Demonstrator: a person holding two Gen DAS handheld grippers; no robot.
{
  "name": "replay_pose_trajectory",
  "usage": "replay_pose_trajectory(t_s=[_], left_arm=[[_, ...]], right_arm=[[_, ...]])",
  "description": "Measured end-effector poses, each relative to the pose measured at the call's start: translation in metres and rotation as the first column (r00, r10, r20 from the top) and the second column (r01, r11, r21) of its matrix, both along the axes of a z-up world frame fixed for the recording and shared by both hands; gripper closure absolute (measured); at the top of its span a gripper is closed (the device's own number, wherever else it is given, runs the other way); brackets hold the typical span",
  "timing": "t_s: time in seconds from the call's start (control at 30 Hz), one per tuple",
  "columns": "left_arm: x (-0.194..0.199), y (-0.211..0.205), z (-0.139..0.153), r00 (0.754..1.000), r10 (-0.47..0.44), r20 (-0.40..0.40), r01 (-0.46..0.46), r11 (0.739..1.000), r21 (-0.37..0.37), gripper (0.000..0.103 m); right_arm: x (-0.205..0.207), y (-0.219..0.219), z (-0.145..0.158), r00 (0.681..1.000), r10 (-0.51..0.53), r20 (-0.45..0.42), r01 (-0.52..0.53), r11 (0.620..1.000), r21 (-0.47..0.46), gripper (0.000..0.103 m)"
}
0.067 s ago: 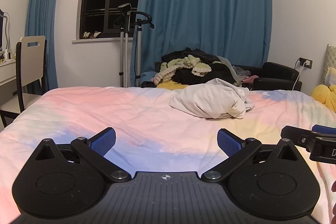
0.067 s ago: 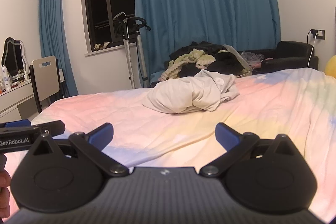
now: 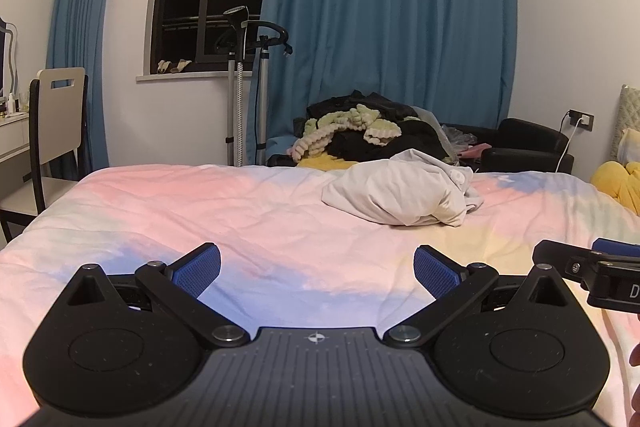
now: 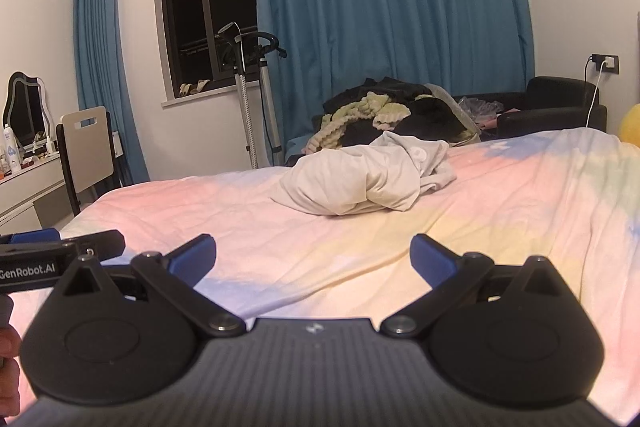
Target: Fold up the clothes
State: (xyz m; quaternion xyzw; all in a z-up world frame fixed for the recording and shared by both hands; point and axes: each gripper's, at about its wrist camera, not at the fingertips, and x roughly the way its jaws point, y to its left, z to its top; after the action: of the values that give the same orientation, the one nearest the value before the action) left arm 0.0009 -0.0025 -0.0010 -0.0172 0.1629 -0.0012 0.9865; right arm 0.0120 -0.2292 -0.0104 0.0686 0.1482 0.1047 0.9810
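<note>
A crumpled white garment (image 3: 404, 193) (image 4: 360, 183) lies in a heap on the far half of the bed (image 3: 248, 211) (image 4: 520, 195), which has a pastel pink, yellow and blue cover. My left gripper (image 3: 318, 269) hovers low over the near part of the bed, open, with nothing between its blue pads. My right gripper (image 4: 314, 259) hovers beside it, also open and empty. Both are well short of the garment. Each view catches the other gripper at its edge.
Behind the bed a dark sofa (image 3: 524, 147) holds a pile of dark and green clothes (image 3: 360, 131). A garment steamer stand (image 3: 250, 83) is by the window. A chair (image 3: 52, 131) and a dresser stand left of the bed. Something yellow (image 3: 616, 183) lies at the right.
</note>
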Motion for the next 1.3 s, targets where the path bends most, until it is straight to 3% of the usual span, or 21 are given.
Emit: replay_pose_trajectory(t_s=[0.93,1.3], left_arm=[[0.013,-0.054,-0.017,1.000,0.026,0.002,-0.026,0.999,0.046,0.000],[0.007,-0.025,-0.011,1.000,-0.001,-0.001,0.001,0.999,0.038,0.000]], right_arm=[[0.003,-0.010,0.000,1.000,-0.005,0.012,0.005,0.999,0.032,0.000],[0.000,-0.012,0.001,1.000,-0.010,0.004,0.010,1.000,0.028,0.000]])
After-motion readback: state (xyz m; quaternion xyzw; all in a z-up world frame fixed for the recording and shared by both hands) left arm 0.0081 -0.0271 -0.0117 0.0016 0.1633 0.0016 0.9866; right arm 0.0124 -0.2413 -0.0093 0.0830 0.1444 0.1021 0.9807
